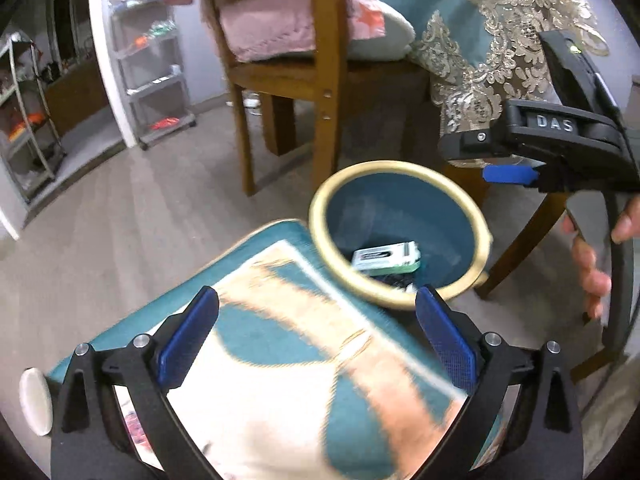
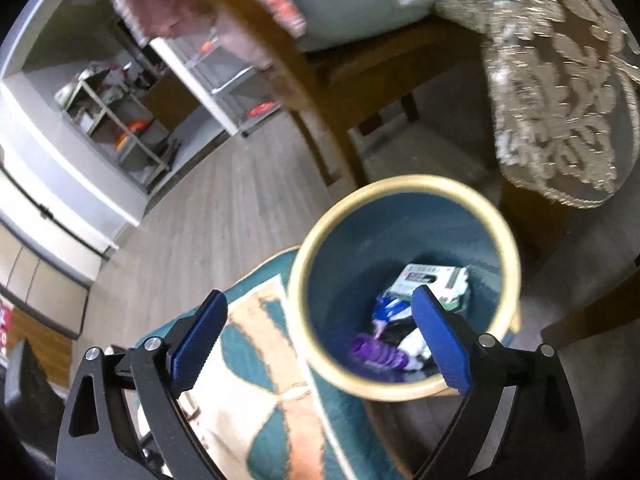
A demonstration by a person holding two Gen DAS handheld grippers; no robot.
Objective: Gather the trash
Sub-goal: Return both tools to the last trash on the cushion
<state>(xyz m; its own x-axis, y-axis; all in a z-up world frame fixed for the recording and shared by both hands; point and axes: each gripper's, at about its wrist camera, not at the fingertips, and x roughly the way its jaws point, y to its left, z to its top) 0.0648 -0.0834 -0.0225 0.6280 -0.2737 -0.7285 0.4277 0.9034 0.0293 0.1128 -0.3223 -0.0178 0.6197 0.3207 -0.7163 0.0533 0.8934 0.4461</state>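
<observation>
The left gripper (image 1: 318, 330) is hovering over a patterned teal cushion (image 1: 280, 360), jaws standing wide apart with nothing between the pads. The right gripper (image 2: 320, 338) is hanging above the near rim of the waste bin (image 2: 404, 186), jaws likewise spread and empty. The bin is standing on the floor (image 1: 160, 220), touching the cushion's far edge, beside a wooden chair (image 1: 324, 80). Trash is lying at the bin's bottom: a white-and-green box (image 2: 432, 282), a purple item (image 2: 376, 352), and blue-and-white wrappers (image 2: 390, 308).
</observation>
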